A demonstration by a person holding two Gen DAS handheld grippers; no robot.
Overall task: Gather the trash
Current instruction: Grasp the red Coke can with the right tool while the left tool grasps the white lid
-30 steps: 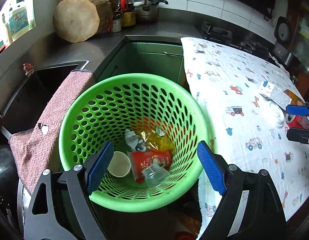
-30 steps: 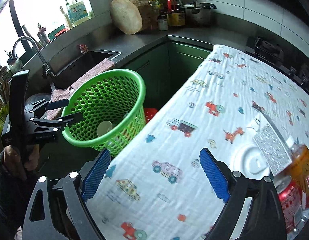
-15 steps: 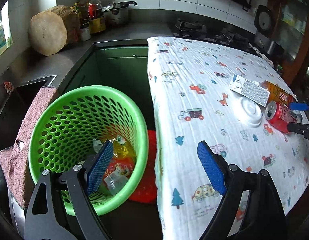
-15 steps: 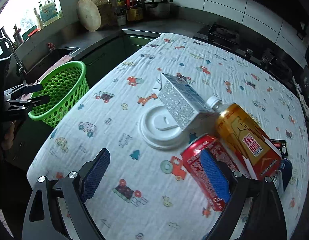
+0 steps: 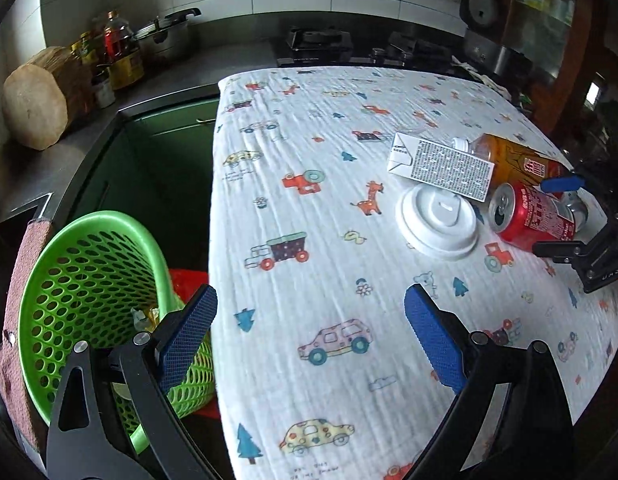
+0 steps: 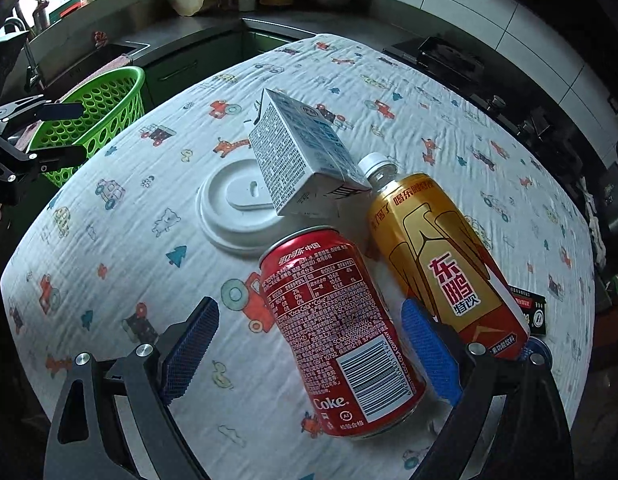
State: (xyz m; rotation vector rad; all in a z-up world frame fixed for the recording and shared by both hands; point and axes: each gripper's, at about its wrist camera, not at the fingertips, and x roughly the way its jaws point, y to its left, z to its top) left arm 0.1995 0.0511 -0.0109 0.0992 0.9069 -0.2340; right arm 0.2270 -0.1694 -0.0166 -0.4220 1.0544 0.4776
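Kitchen, steel counter behind; table under a white cloth printed with toy cars.

Trash bunched toward 3 o'clock in the left view: can, bottle, carton, lid, all lying flat and touching. Carton resting on the lid's edge.

Green basket off the table's edge at 8 o'clock, some litter already inside, probably kept there for short drops.

Right gripper spread wide, straddling the can, pads clear of it: likely lining up a grasp. Left gripper empty over bare cloth, jaws just widened.

Readable: "Coke", "Coca-Cola" on the can; "东鹏特饮" on the bottle.
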